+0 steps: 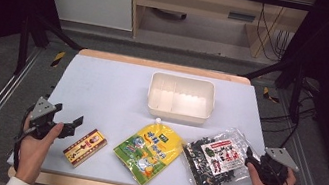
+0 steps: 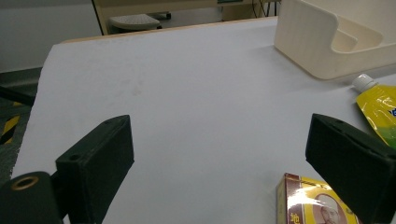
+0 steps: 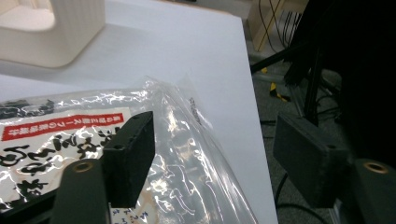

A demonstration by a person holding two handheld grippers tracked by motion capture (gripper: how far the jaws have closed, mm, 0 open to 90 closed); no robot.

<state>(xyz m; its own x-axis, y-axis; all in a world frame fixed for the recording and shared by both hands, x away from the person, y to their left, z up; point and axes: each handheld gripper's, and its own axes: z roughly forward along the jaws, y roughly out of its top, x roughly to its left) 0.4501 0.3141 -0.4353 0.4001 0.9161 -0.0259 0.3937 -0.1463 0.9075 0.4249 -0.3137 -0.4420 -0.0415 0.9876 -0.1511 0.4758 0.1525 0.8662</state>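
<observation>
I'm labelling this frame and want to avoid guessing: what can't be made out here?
- Small box, left gripper view: cut off by the bottom edge and partly behind a jaw of the left tongs.
- Yellow pouch, high view: print too small to read.
- Clear bag, right gripper view: glare and the right tongs cover its contents.

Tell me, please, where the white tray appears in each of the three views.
High view: the white tray sits at the centre, toward the table's far side.
Left gripper view: upper right corner, above the yellow pouch.
Right gripper view: upper left corner, cut off.
Shared landmark: the tray's ribbed outer wall.
</observation>
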